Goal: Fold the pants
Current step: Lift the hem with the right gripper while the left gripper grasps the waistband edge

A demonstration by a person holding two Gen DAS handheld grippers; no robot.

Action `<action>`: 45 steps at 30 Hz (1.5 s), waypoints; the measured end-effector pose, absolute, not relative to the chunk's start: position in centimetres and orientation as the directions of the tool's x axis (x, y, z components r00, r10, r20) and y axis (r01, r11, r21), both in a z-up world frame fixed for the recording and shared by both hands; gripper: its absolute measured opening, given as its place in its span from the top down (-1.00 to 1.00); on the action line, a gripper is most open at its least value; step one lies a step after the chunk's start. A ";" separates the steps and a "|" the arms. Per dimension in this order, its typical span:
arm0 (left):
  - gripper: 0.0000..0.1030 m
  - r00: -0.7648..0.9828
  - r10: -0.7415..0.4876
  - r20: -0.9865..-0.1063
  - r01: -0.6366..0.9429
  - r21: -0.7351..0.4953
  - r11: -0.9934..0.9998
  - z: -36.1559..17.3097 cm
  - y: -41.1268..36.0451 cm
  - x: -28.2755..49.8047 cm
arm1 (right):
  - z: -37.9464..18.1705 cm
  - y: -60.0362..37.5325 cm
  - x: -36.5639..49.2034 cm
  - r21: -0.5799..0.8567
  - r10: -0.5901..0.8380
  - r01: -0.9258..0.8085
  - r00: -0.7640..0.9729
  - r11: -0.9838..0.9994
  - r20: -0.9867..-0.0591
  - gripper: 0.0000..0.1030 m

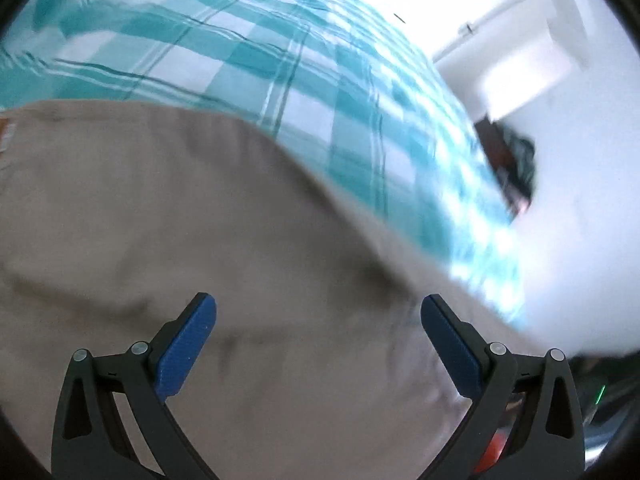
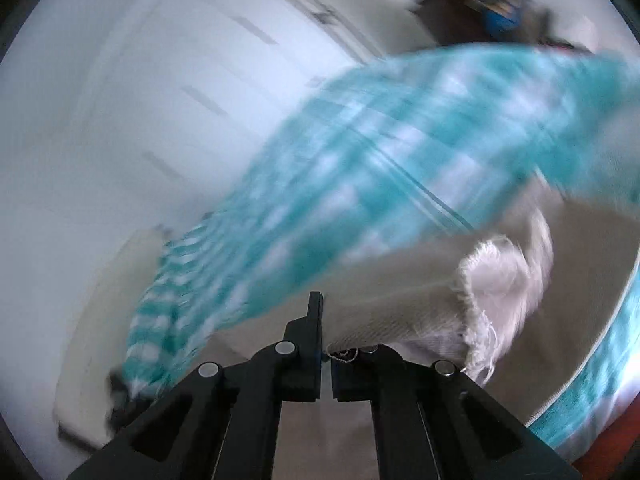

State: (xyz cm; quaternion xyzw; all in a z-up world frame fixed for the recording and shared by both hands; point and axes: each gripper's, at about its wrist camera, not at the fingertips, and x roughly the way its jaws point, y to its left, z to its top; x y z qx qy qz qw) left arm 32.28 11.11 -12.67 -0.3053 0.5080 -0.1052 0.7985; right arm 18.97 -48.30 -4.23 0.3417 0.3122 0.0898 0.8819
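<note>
Beige pants (image 1: 160,208) lie spread on a teal and white checked bedsheet (image 1: 248,60). My left gripper (image 1: 318,300) hovers just over them, open, its blue pads (image 1: 184,352) wide apart with nothing between them. In the blurred right wrist view my right gripper (image 2: 324,320) is shut on an edge of the pants (image 2: 400,300). The cloth drapes over the right finger and hides its tip. A frayed whitish hem (image 2: 492,280) stands up just right of the grip, lifted off the bedsheet (image 2: 360,168).
The bed's edge runs along the right in the left wrist view, with white wall and cupboard (image 1: 520,60) beyond. A dark blurred bundle (image 1: 516,160) sits past the edge, seen also as a dark heap (image 2: 492,4). White cupboard doors (image 2: 160,80) fill the left.
</note>
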 end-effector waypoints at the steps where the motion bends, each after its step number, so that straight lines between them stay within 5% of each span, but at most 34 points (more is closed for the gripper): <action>1: -0.98 0.452 -0.493 -0.743 -0.160 -0.611 0.775 -13.1 11.2 33.6 | -3.1 -47.8 18.7 0.654 0.385 0.024 0.792 0.756 -0.474 0.94; 12: -0.95 0.375 -0.471 -0.798 -0.193 -0.564 0.803 -14.8 10.7 35.8 | 1.6 -46.8 9.8 0.564 0.462 -0.186 0.793 0.805 -0.397 0.94; 15: -0.78 0.373 -0.465 -0.803 -0.210 -0.561 0.801 -15.6 11.4 34.8 | 1.4 -47.6 8.3 0.567 0.484 -0.203 0.777 0.798 -0.402 0.94; 18: 0.10 0.369 -0.501 -0.783 -0.254 -0.603 0.756 -16.0 12.6 33.6 | 1.1 -48.4 7.6 0.557 0.478 -0.191 0.765 0.808 -0.432 0.94; 20: 0.85 0.378 -0.519 -0.767 -0.288 -0.630 0.721 -16.4 13.3 32.4 | 0.4 -49.0 7.4 0.557 0.461 -0.158 0.759 0.815 -0.460 0.94; 24: 0.93 0.377 -0.541 -0.752 -0.358 -0.657 0.664 -16.3 14.1 31.8 | -2.9 -51.1 10.6 0.569 0.414 -0.006 0.692 0.823 -0.592 0.94; 27: 0.92 0.486 -0.560 -0.671 -0.289 -0.728 0.622 -11.0 13.9 31.1 | -4.3 -52.7 17.4 0.547 0.390 0.053 0.645 0.835 -0.657 0.94; 31: 0.82 0.674 -0.465 -0.574 -0.069 -0.676 0.734 -0.5 14.5 25.1 | 5.0 -52.0 22.3 0.577 0.497 -0.210 0.769 0.789 -0.401 0.94; 34: 0.79 0.696 -0.445 -0.564 -0.047 -0.654 0.755 -0.3 15.7 20.0 | 10.0 -51.8 21.7 0.525 0.585 -0.387 0.759 0.758 -0.286 0.94; 37: 0.62 0.562 -0.468 -0.682 -0.193 -0.658 0.728 -8.8 15.6 15.4 | 6.5 -52.6 21.8 0.541 0.595 -0.338 0.685 0.770 -0.420 0.93; 41: 0.66 0.373 -0.500 -0.781 -0.326 -0.615 0.718 -18.0 13.4 12.6 | -6.8 -55.6 21.4 0.549 0.467 -0.010 0.538 0.836 -0.702 0.93; 45: 0.71 0.384 -0.477 -0.790 -0.317 -0.598 0.736 -17.5 12.6 12.2 | -14.2 -56.6 20.2 0.449 0.357 0.133 0.430 0.884 -0.829 0.93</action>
